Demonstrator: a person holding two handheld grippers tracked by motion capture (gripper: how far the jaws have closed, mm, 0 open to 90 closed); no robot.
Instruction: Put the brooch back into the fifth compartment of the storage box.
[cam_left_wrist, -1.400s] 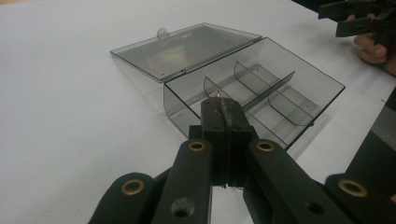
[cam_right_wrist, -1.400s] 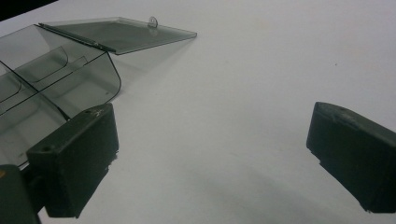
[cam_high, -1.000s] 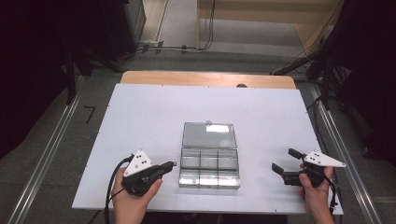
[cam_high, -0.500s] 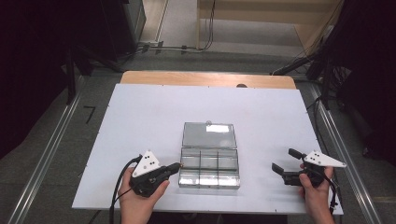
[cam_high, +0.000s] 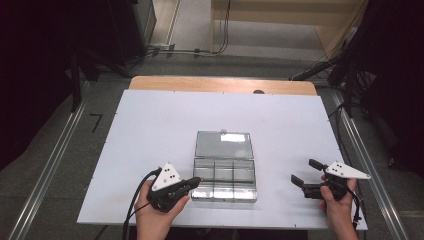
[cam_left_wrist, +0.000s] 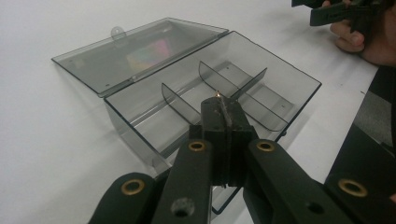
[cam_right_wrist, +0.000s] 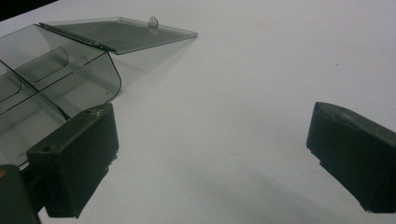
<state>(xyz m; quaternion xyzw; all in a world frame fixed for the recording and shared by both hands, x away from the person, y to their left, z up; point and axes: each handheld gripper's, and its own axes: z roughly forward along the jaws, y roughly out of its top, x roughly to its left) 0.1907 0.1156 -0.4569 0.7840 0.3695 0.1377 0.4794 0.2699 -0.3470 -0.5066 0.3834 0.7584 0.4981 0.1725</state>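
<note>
My left gripper (cam_left_wrist: 223, 109) pinches a small metal pin (cam_left_wrist: 223, 108) above the open box (cam_high: 223, 172); right gripper (cam_high: 306, 174) gapes wide.

Left hand (cam_high: 152, 212): enters from the bottom edge, wrapped around the gripper body, low over the table
Left gripper (cam_high: 196, 180): points right and slightly away from the person, grey plate on top, cable trailing back past the wrist
Left jaws: pressed together, a thin dark sliver pinched at the tips (cam_left_wrist: 224, 111)
Right hand (cam_high: 338, 207): enters from the bottom right, fingers curled around the grip
Right gripper (cam_high: 307, 172): points left, grey plate on top, cable running down by the wrist
Right jaws: spread wide, nothing between them, both black pads (cam_right_wrist: 77, 158) apart over bare white surface
</note>
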